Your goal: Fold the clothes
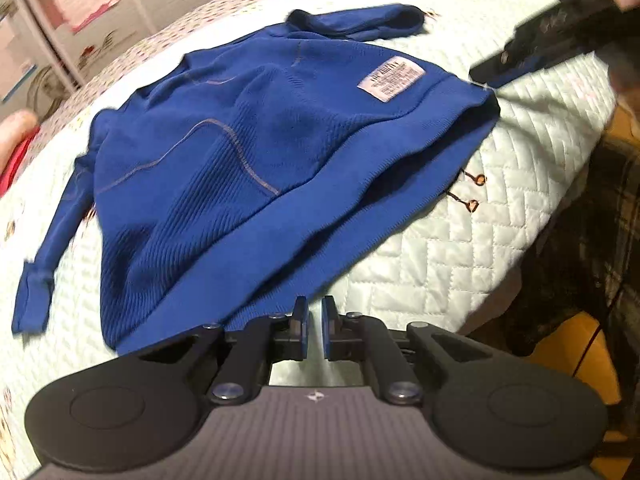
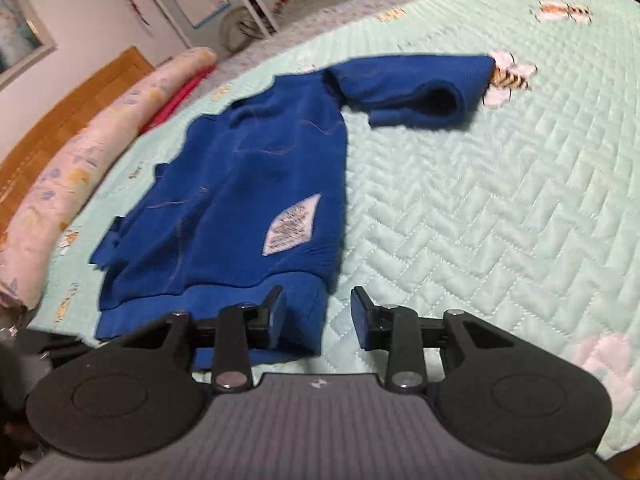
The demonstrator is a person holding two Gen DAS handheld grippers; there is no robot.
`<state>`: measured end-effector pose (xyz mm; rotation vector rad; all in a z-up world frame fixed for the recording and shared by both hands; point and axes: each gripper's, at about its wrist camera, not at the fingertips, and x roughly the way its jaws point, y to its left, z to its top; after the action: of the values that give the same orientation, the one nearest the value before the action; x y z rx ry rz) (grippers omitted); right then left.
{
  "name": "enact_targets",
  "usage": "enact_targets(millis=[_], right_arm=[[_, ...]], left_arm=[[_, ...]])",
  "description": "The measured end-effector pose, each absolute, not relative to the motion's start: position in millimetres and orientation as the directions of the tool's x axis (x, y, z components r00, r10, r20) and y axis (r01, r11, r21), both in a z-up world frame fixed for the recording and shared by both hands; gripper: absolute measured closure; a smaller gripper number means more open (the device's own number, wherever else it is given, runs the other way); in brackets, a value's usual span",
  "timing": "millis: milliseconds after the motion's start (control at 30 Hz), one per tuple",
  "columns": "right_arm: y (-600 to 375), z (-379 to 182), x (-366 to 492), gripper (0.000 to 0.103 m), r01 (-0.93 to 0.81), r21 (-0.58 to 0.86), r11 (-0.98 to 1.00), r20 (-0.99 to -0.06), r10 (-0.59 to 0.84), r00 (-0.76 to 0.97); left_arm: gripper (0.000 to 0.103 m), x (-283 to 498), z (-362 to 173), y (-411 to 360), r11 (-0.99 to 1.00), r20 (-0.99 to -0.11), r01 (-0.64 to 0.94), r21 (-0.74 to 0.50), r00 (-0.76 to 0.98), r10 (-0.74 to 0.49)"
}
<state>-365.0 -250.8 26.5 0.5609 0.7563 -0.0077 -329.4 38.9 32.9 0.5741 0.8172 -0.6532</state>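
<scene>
A blue knit sweater (image 1: 248, 148) lies spread on the pale quilted bedspread (image 1: 500, 208), inside out, with its white care label (image 1: 390, 78) facing up. One sleeve (image 1: 44, 256) trails to the left and the other (image 1: 360, 20) is bunched at the far end. My left gripper (image 1: 315, 320) hovers at the near hem, its jaws a narrow slit apart with nothing between them. In the right wrist view the sweater (image 2: 248, 184) stretches away. My right gripper (image 2: 316, 304) stands wide open over the hem corner. It also shows blurred as the right gripper (image 1: 492, 76) in the left wrist view.
A long pink pillow (image 2: 80, 168) and a red cloth (image 2: 180, 96) lie along the bed's far-left side, beside wooden boards (image 2: 60, 108). The bed's edge drops off at the right, where dark plaid fabric (image 1: 600, 220) hangs. Bare quilt (image 2: 500, 200) stretches right of the sweater.
</scene>
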Motion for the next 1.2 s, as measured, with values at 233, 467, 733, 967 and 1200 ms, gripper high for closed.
enact_targets(millis=[233, 467, 733, 967, 1200], right_arm=[[-233.0, 14.1, -362.0, 0.066, 0.204, 0.431, 0.879, -0.675, 0.164, 0.720], [-208.3, 41.4, -370.9, 0.064, 0.166, 0.261, 0.951, -0.679, 0.059, 0.731], [-142.5, 52.2, -380.7, 0.052, -0.077, 0.042, 0.996, -0.662, 0.085, 0.745], [-106.2, 42.4, -367.0, 0.052, -0.175, -0.010, 0.985, -0.699, 0.118, 0.705], [-81.4, 41.9, -352.9, 0.052, -0.231, -0.081, 0.970, -0.702, 0.109, 0.704]], left_arm=[[0.090, -325.7, 49.6, 82.0, 0.862, -0.776, 0.484, 0.153, 0.599, -0.198], [0.081, -305.4, 45.3, 102.3, 0.915, -0.801, 0.385, 0.118, 0.582, -0.141], [0.069, -283.7, 30.7, 105.2, 0.951, -0.802, 0.252, -0.180, 0.522, -0.290], [0.076, -273.5, 28.6, 94.2, 0.955, -0.796, 0.200, -0.219, 0.530, -0.293], [0.099, -277.9, 31.8, 97.3, 0.962, -0.802, 0.213, -0.169, 0.537, -0.260]])
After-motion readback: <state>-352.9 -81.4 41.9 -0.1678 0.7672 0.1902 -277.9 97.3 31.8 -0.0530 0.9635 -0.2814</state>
